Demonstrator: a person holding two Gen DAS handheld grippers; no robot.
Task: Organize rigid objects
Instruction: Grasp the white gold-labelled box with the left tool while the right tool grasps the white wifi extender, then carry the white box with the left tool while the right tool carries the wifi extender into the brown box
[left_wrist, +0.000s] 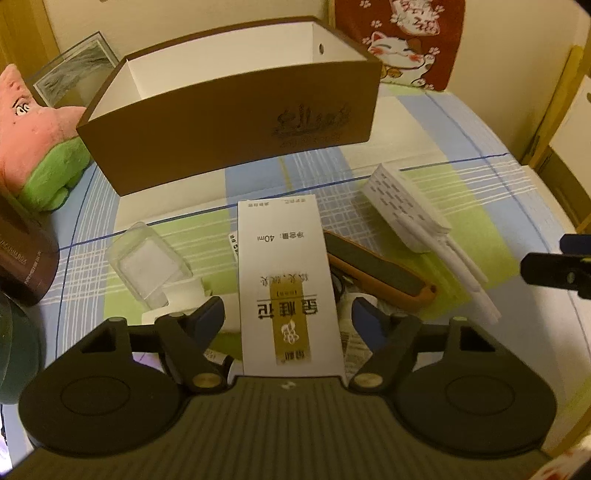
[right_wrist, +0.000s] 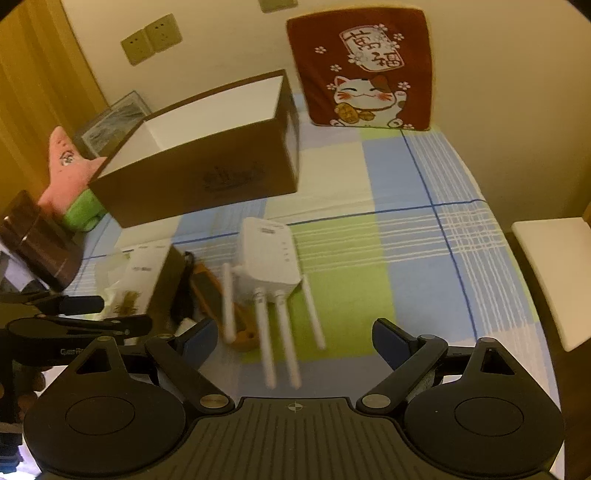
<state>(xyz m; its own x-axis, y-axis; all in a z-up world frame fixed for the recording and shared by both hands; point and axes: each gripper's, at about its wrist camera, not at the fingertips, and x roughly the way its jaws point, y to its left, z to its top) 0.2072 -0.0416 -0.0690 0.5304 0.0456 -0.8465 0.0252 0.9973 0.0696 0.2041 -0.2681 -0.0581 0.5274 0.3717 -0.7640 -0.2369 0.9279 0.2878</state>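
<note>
A white carton (left_wrist: 286, 280) marked 40ml lies between the fingers of my open left gripper (left_wrist: 288, 317), with gaps at both sides. Beside it lie a clear plastic case (left_wrist: 147, 262), an orange and black tool (left_wrist: 376, 271) and a white router (left_wrist: 406, 210) with antennas. An open brown box (left_wrist: 236, 136) stands behind them. My right gripper (right_wrist: 293, 338) is open and empty, above the router's antennas (right_wrist: 280, 332). The router (right_wrist: 267, 254), the carton (right_wrist: 142, 280) and the brown box (right_wrist: 199, 177) show in the right wrist view too.
A pink and green plush (left_wrist: 33, 144) and a dark brown box (left_wrist: 26, 266) sit at the left. A framed picture (left_wrist: 74, 66) leans at the back left. A red lucky-cat cushion (right_wrist: 364, 70) stands against the wall. A checked cloth (right_wrist: 424, 258) covers the table; a white seat (right_wrist: 554, 273) is right.
</note>
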